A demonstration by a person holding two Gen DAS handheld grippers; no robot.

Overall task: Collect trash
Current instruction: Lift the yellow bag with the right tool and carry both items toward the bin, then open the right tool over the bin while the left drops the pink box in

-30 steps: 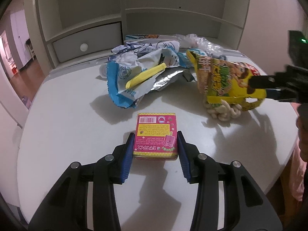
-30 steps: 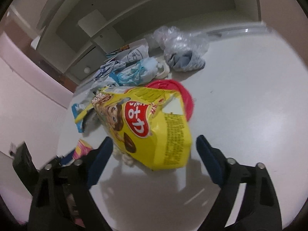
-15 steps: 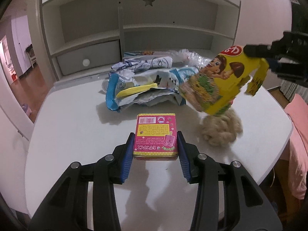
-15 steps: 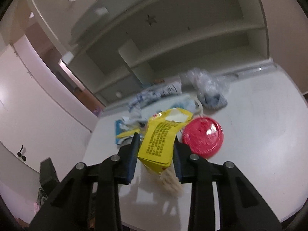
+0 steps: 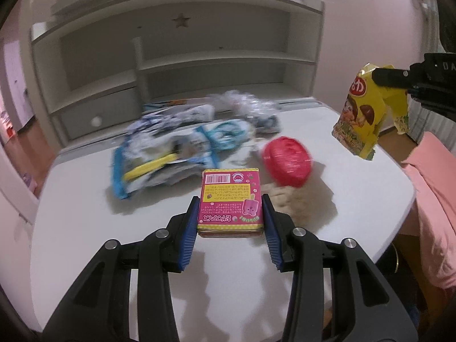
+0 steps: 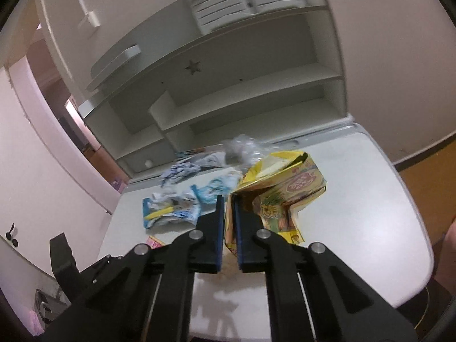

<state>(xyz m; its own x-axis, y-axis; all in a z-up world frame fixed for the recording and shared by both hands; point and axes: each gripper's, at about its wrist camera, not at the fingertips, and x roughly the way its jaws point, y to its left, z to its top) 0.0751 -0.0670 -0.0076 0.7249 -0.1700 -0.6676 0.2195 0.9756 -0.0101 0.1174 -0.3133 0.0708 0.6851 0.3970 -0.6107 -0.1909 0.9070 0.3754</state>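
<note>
My left gripper is shut on a pink and yellow snack box and holds it above the white table. My right gripper is shut on a yellow snack bag and holds it high over the table's right side; the bag also shows in the left wrist view. A pile of pale puffed snacks lies on the table below a red lid. Blue and white wrappers and a clear plastic bag lie behind.
A white shelf unit with a drawer stands at the table's back edge. The table's right edge is close to a person in pink. A doorway shows at far left.
The right gripper has lifted the yellow bag higher and to the right, leaving the spilled puffs and uncovering the red lid. The left gripper has risen with the pink box.
</note>
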